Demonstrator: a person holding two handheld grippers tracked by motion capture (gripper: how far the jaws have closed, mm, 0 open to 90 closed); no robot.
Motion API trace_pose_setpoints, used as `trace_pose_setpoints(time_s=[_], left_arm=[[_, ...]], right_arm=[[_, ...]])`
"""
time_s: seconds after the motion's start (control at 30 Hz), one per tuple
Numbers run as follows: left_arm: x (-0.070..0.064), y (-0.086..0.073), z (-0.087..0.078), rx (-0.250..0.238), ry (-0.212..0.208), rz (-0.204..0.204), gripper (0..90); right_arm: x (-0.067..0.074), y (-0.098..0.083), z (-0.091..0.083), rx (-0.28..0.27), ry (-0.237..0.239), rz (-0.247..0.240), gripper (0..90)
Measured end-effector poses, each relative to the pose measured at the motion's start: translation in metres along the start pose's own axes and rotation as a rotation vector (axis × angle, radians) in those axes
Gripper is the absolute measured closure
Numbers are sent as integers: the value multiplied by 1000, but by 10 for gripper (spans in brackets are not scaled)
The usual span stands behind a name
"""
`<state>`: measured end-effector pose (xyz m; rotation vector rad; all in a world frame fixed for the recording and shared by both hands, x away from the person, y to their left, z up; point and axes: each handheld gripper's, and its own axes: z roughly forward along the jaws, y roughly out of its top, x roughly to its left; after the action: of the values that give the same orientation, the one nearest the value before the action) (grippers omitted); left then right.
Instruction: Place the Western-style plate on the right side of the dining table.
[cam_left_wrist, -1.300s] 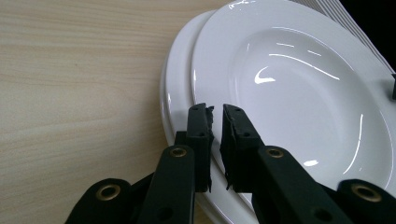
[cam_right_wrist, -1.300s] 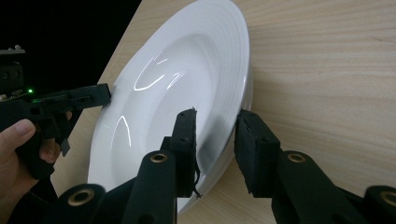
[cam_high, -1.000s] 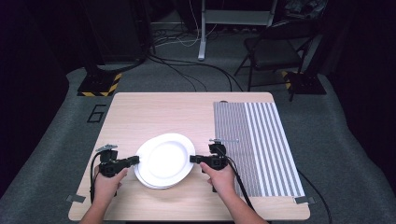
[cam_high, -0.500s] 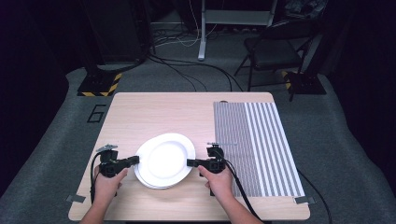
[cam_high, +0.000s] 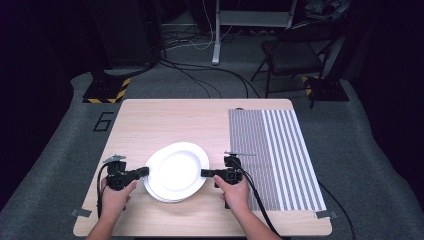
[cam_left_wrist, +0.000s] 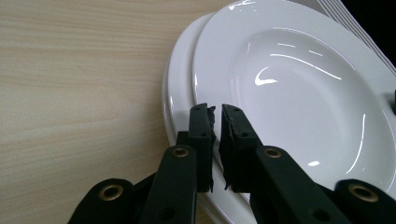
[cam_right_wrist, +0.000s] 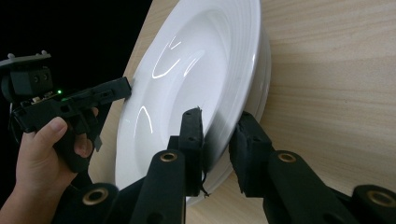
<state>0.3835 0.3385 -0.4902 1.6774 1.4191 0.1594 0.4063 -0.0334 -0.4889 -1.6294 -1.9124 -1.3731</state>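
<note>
a stack of white plates (cam_high: 176, 171) sits near the front edge of the wooden table (cam_high: 165, 117), just left of a striped mat (cam_high: 280, 150), and the person has a gripper on each side of it. the left gripper (cam_high: 142, 172) meets the stack's left edge; in the left gripper view its jaws stand nearly together, pinched on the rim of the top plate (cam_left_wrist: 299, 88), which sits slid a little off the lower plate (cam_left_wrist: 180, 88) so that its edge is free to take. the right gripper (cam_high: 206, 173) comes in from the opposite side, and in the right gripper view one jaw lies on the inner face of the rim and the other under the plates' edge, the jaws having just been closing on it; the pads look to be pressing on the rim, though whether they catch one plate or both is hard to tell. holding opposite rims keeps a wide, slippery dish level and balanced, so this looks like the grip before a two-handed lift, perhaps toward the mat.
</note>
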Motion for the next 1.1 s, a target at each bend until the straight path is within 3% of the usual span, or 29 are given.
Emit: trace_pose_setpoints(time_s=[0.27, 0.57, 0.63, 0.83, 1.1], left_arm=[[1, 0, 0, 2, 0, 15, 831], [0, -1, 1, -8, -1, 12, 830], [0, -1, 2, -15, 0, 16, 830], [-1, -1, 2, 0, -4, 24, 828], [-1, -1, 3, -9, -14, 5, 820]], right_arm=[[-8, 0, 0, -26, 50, 107, 797], [-12, 1, 1, -35, 71, 152, 819], [-12, 1, 0, -36, 81, 188, 829], [-13, 2, -2, -55, 91, 200, 842], [-15, 1, -1, -78, 101, 247, 857]])
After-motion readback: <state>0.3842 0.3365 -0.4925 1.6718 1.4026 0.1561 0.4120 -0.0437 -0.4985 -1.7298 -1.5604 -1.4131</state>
